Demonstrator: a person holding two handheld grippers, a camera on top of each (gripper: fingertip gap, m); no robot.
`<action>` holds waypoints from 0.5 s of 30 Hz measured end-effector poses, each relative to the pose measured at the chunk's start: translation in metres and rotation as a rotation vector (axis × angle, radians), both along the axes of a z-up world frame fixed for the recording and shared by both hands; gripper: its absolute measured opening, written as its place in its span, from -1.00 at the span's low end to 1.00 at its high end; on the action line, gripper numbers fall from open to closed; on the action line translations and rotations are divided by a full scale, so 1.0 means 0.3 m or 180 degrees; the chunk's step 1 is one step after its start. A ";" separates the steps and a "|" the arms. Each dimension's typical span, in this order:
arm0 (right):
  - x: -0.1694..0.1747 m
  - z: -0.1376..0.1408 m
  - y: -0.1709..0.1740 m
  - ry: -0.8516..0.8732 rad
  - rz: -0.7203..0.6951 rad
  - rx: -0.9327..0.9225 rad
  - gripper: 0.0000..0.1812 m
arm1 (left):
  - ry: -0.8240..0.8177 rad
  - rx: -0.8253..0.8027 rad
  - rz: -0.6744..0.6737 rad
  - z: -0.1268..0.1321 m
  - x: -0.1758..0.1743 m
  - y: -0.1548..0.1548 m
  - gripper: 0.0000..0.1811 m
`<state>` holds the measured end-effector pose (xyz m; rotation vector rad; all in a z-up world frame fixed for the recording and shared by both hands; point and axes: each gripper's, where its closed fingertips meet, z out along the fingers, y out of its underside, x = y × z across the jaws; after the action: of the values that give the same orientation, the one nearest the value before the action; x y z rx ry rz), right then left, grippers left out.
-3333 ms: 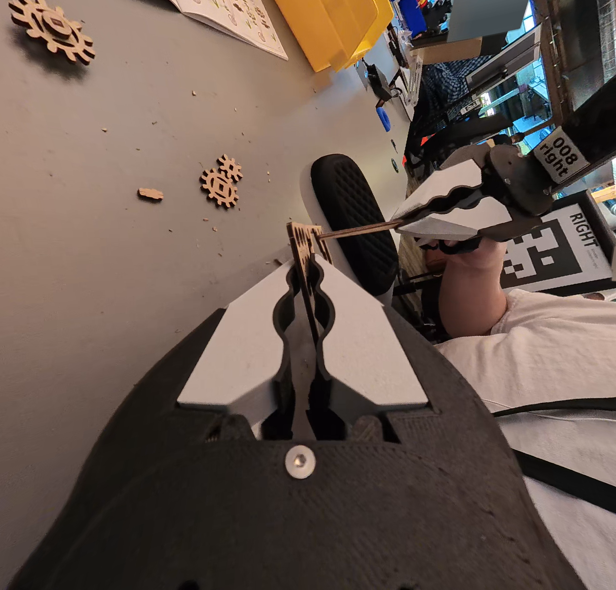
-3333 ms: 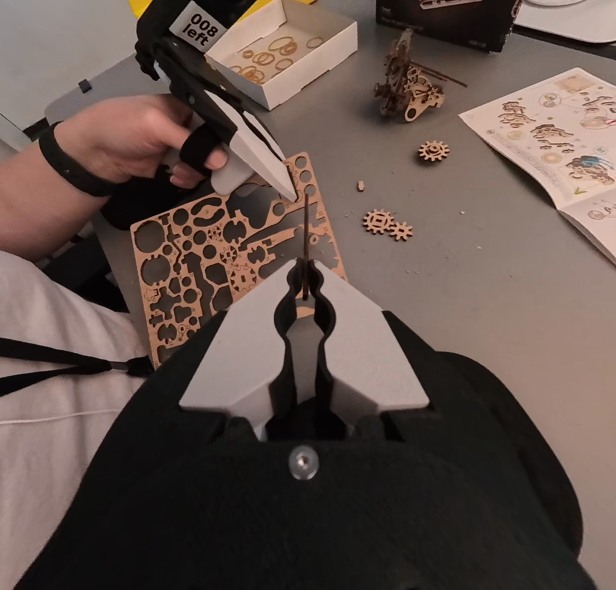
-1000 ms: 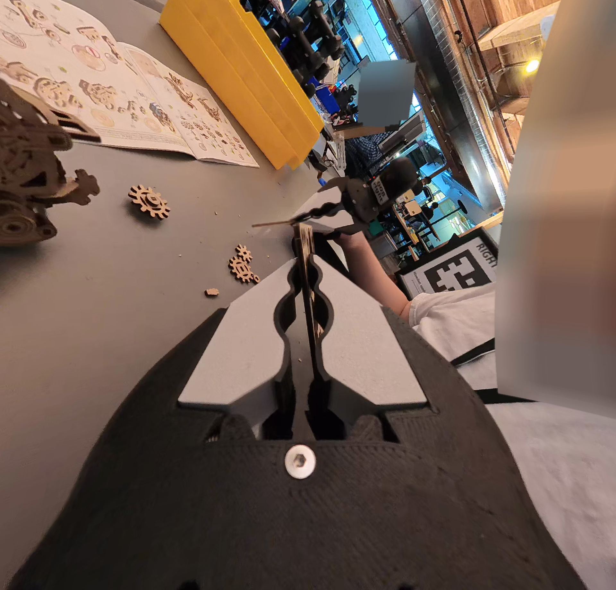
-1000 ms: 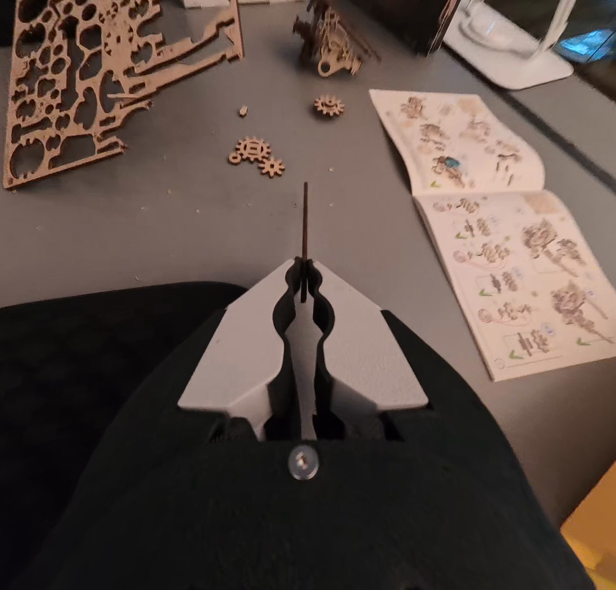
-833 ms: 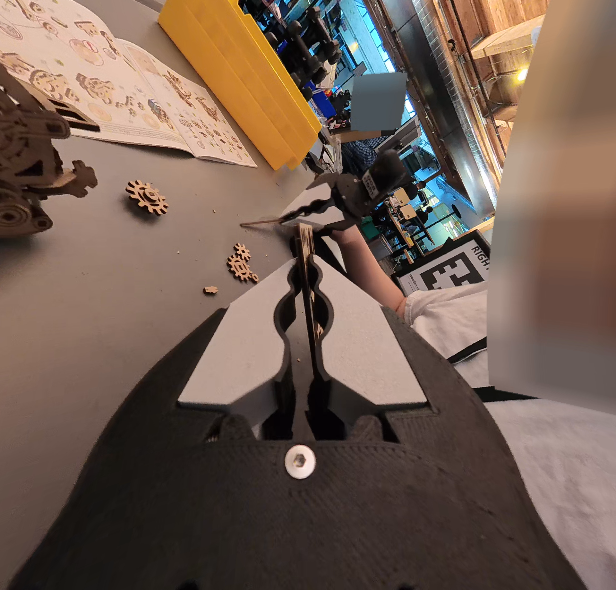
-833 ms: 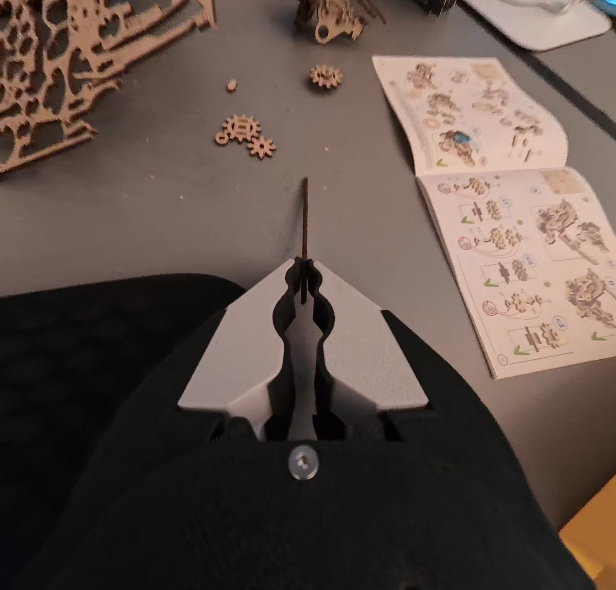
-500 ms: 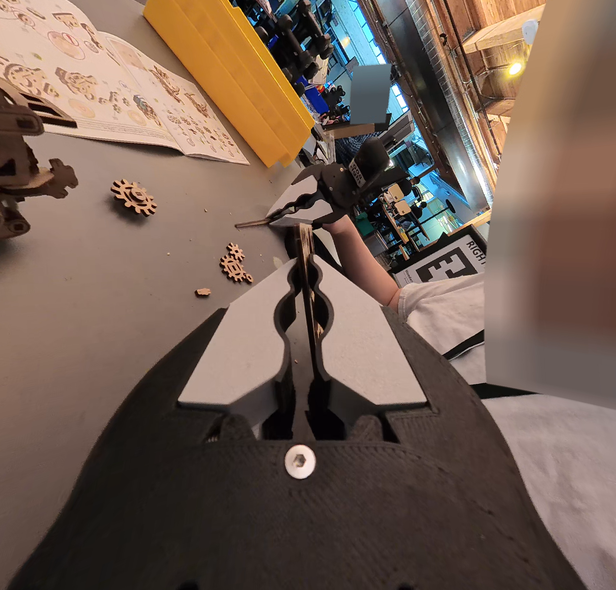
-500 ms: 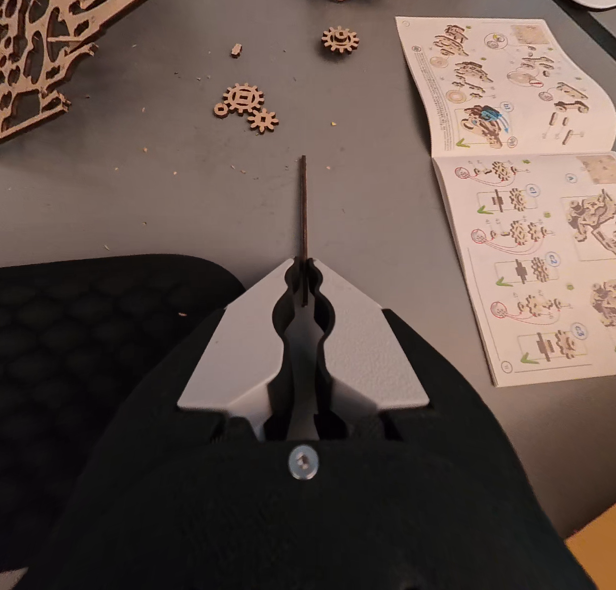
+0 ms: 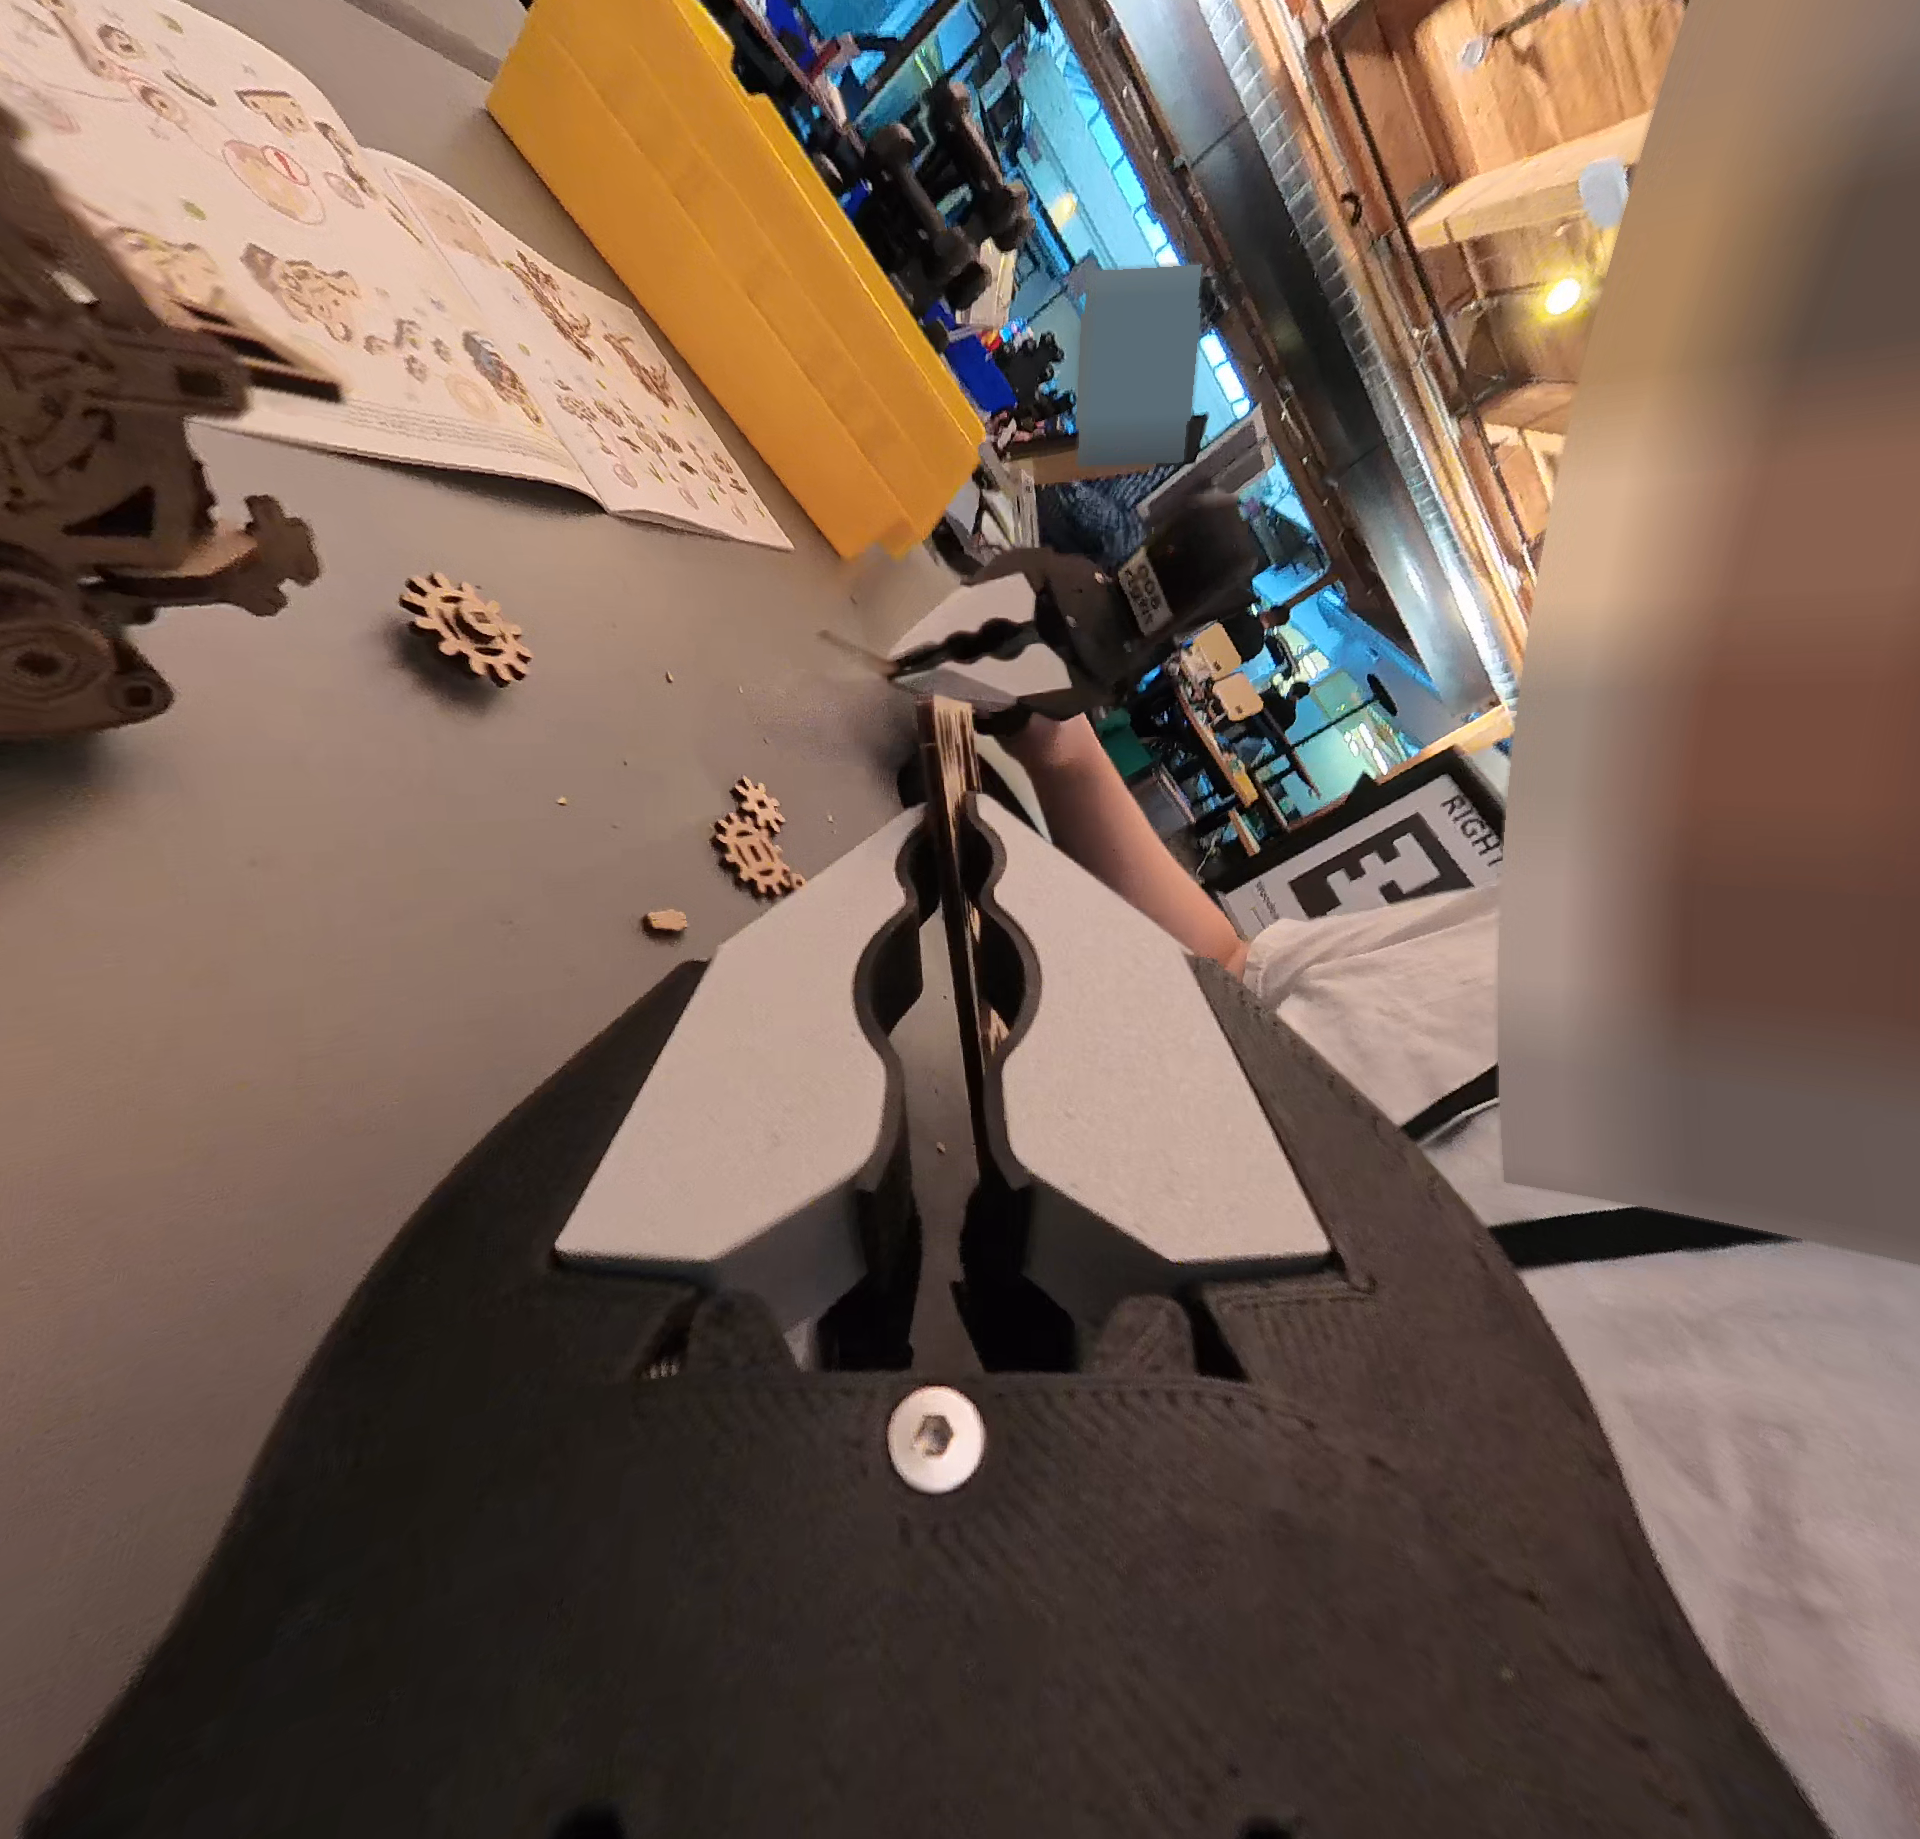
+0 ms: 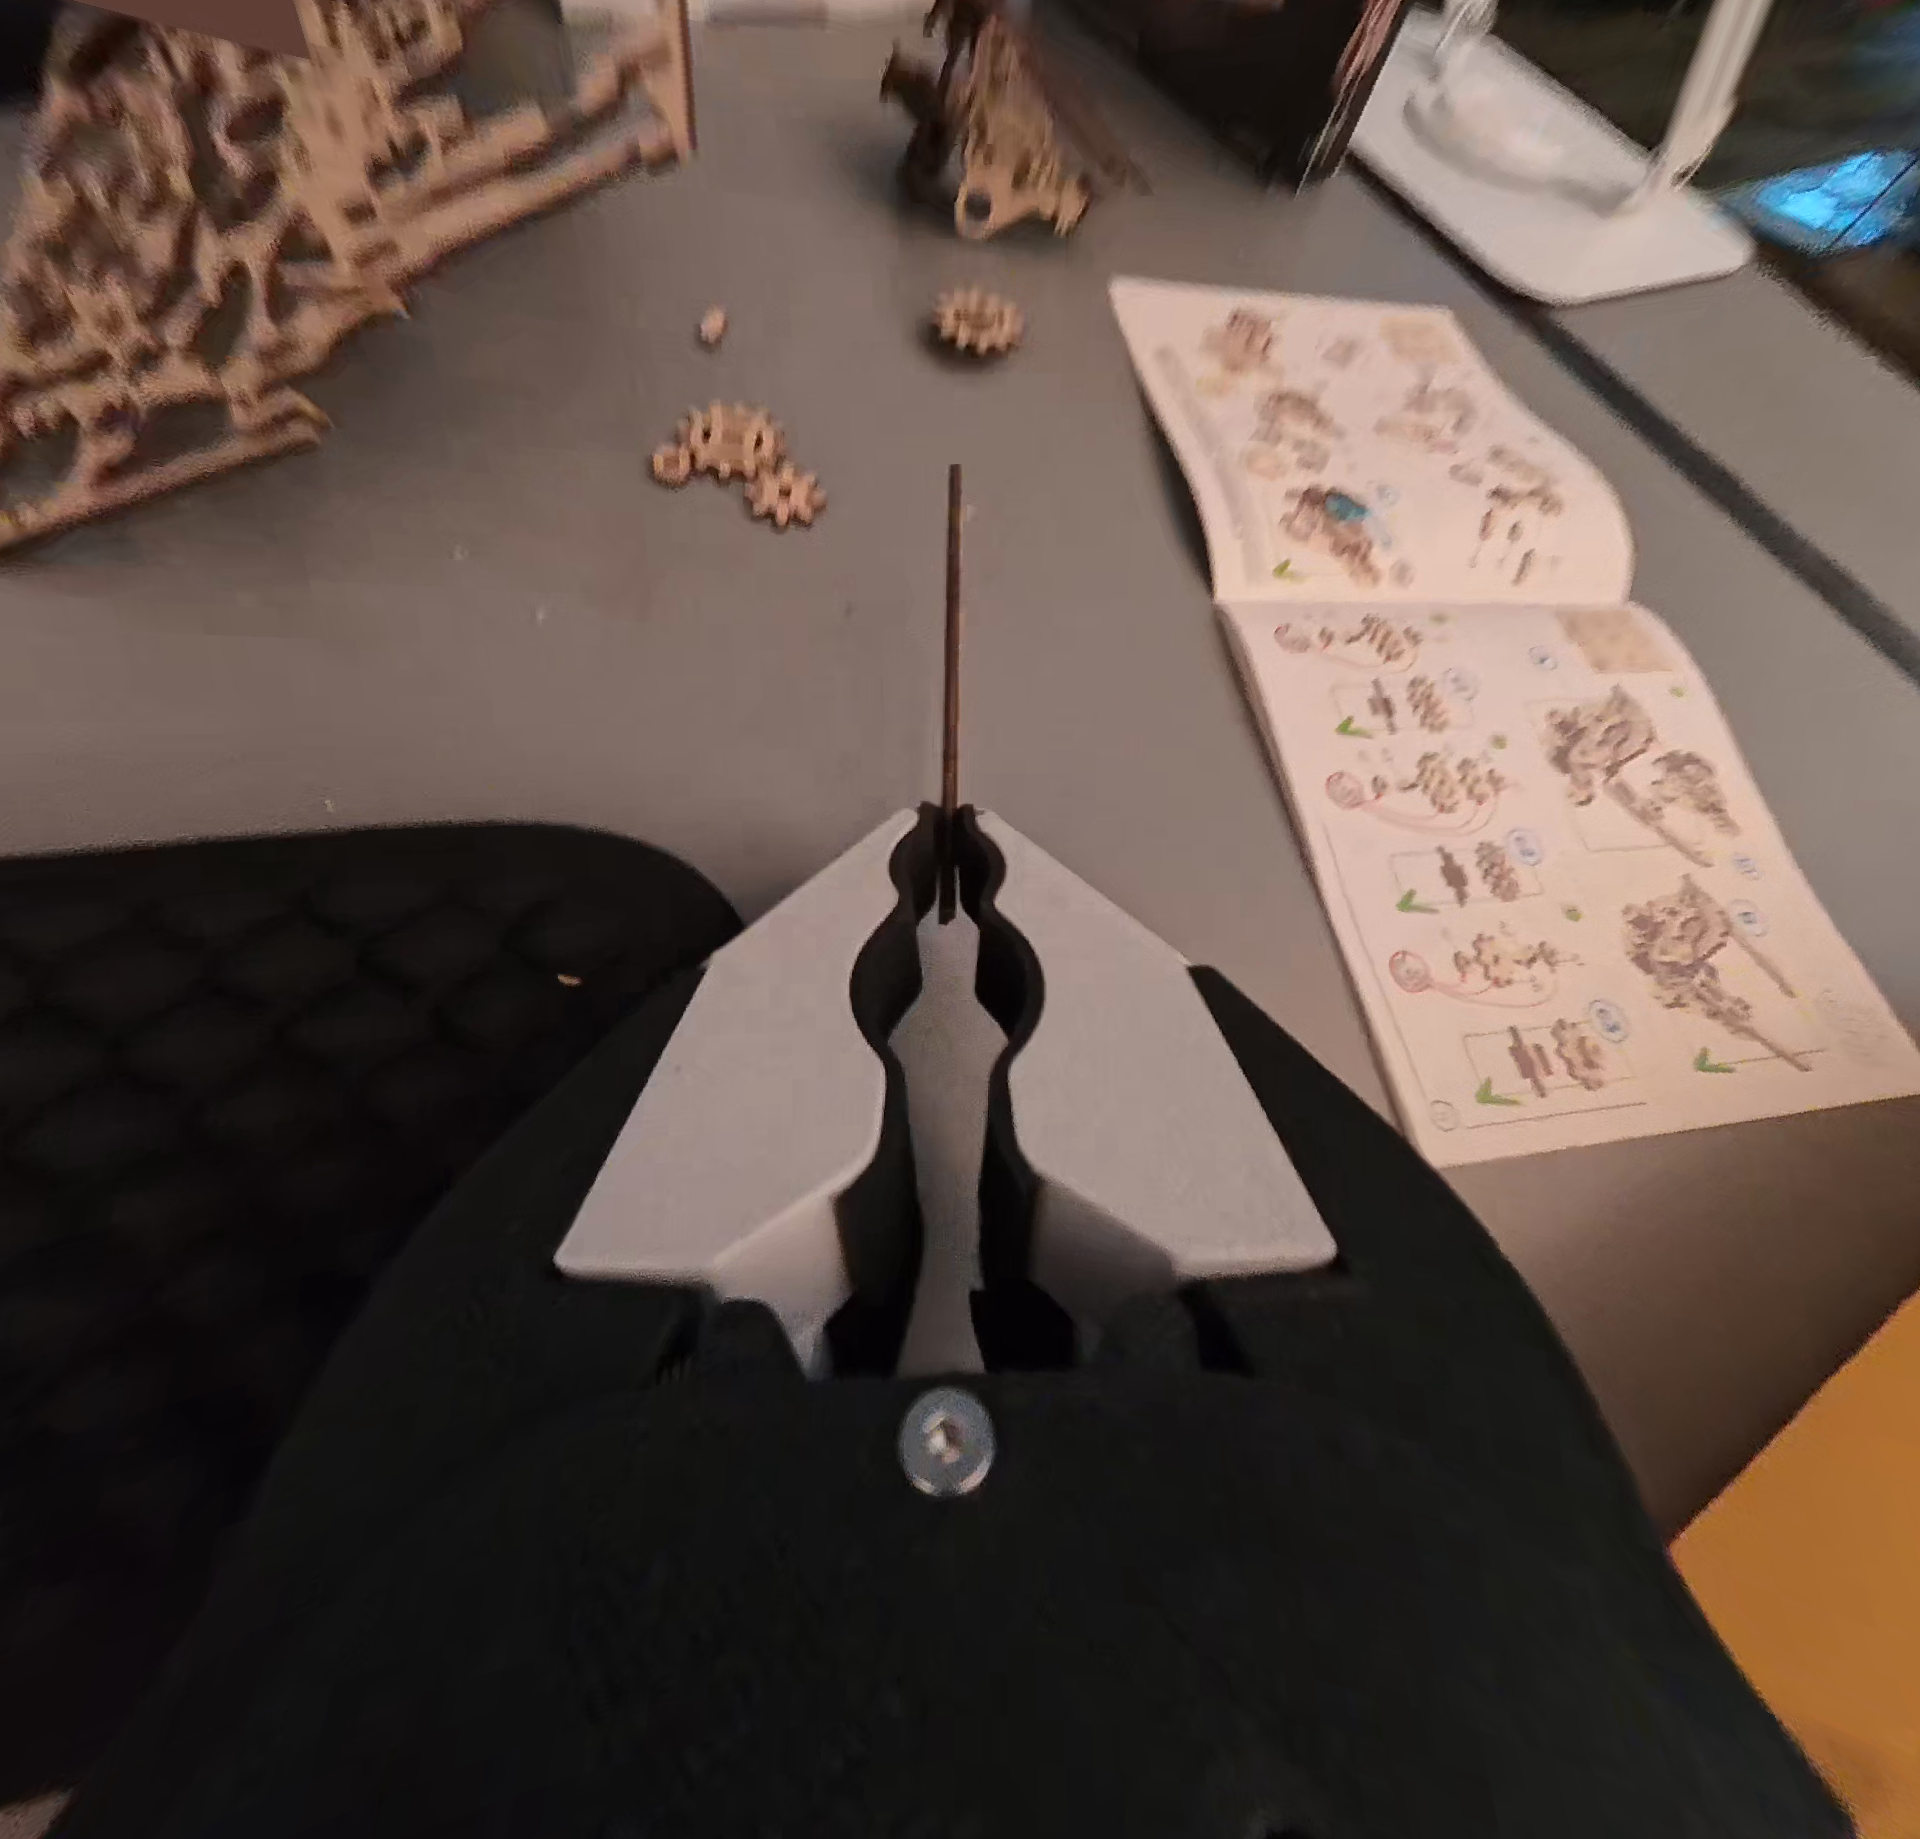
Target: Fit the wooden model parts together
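Your thin dark wooden stick looks v. light, stiff but prob. brittle: take it near the base, don't lever the tip. Right tongs are pinched together on its near end; it juts straight fwd over the grey table. Left tongs are clamped on the flat, pale plywood cut-out sheet, edge-on btw. the fingers, sticking out past the tips. Pair of small wooden gears lies ahead-left of the stick tip, well apart. Open paper instruction booklet lies right of the right tongs.
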<state>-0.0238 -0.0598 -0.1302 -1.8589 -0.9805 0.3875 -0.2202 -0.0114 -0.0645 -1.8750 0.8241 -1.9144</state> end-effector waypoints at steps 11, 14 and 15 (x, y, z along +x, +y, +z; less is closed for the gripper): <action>0.047 0.077 0.036 -0.0049 -0.0332 0.0589 -1.00 | -0.0040 -0.0108 0.0142 -0.030 -0.011 0.026 -1.00; 0.050 0.065 0.039 -0.0126 -0.0344 0.0581 -0.99 | -0.0076 -0.0084 0.0142 -0.027 -0.008 0.023 -1.00; 0.052 0.064 0.041 -0.0151 -0.0355 0.0592 -0.99 | -0.0092 -0.0069 0.0144 -0.024 -0.008 0.023 -1.00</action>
<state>-0.0082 -0.0475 -0.1112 -1.7507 -0.9081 0.1796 -0.2224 -0.0046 -0.0718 -1.8578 0.7486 -1.9260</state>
